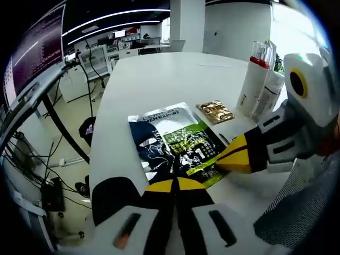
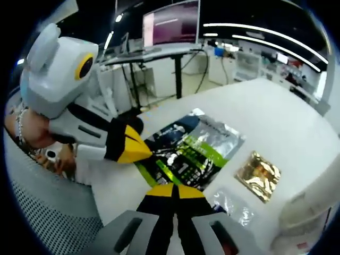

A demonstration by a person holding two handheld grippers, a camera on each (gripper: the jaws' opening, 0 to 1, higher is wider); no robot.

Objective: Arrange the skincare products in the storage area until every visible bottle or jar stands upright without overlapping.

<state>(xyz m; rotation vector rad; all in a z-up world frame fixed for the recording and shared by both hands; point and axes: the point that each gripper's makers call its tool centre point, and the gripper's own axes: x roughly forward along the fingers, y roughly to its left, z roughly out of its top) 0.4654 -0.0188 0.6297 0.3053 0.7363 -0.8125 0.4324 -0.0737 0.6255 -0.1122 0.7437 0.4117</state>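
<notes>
Left claw (image 1: 175,183), jaws pressed together with nothing between them, sits at the near edge of a foil sachet pack (image 1: 172,141) lying flat on the white surface (image 1: 159,74). Right claw (image 2: 172,189), likewise closed and empty, meets the same pack (image 2: 194,149) from the opposite side. A gold sachet (image 1: 214,111) lies just beyond; upright bottles (image 1: 257,79) stand near the surface's edge. Step in hand, by judgement: clearing flat packs. Next requires opening the jaws before grasping.
</notes>
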